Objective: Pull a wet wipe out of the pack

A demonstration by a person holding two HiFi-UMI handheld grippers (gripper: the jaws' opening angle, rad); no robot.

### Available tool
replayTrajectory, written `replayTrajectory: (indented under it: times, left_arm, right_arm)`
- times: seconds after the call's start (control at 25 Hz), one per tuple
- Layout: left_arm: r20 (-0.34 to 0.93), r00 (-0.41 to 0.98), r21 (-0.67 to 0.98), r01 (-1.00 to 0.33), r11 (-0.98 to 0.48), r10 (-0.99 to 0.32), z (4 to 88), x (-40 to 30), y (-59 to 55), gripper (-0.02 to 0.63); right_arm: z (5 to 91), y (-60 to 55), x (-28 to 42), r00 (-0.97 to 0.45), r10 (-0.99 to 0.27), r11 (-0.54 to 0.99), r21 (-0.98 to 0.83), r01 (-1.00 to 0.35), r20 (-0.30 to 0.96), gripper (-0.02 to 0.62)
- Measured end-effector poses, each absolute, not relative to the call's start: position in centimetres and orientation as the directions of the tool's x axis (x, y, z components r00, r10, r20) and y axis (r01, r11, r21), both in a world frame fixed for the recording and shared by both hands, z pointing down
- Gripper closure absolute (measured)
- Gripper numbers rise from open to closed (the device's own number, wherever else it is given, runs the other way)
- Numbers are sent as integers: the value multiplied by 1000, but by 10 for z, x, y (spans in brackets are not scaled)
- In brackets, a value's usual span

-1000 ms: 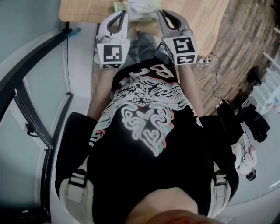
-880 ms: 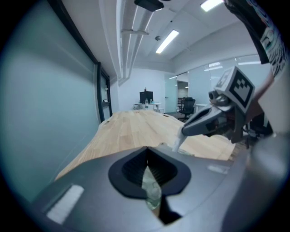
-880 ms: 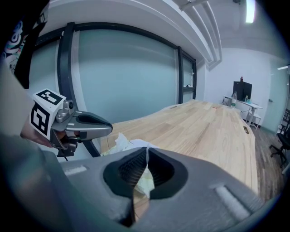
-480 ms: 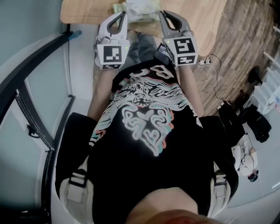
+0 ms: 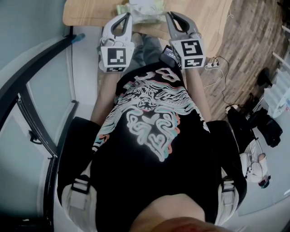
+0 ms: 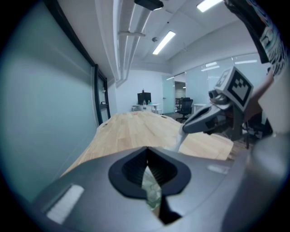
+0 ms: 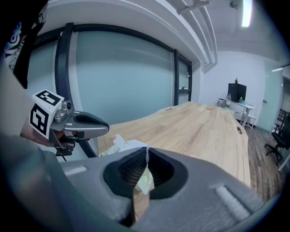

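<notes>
pull in hand: the right gripper [image 5: 168, 15], jaws shut, appears to pinch a wet wipe [image 6: 180, 139] at its tip above the pack [image 5: 141, 10], the left gripper [image 5: 128, 15] shut just beside it; next likely calls for a steady draw away.

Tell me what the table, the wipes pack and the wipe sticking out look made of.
The table: seemingly light wood, matt, plank seams and grain visible. The pack: probably soft plastic film, pale green, crinkled. The wet wipe: thin white nonwoven cloth, apparently; it crumples limply.
</notes>
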State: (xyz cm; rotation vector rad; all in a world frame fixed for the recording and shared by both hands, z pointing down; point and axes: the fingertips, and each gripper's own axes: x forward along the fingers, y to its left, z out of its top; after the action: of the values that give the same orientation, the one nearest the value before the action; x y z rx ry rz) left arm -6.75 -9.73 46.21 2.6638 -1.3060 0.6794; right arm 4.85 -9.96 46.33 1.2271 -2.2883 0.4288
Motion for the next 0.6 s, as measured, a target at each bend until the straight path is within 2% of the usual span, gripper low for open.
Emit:
replayTrajectory:
  times: [0.6]
  left_arm:
    - [422, 544, -124, -758, -641, -725, 451, -64, -100, 615]
  right_arm:
    - [457, -101, 62, -442, -703, 509, -40, -860, 557, 586]
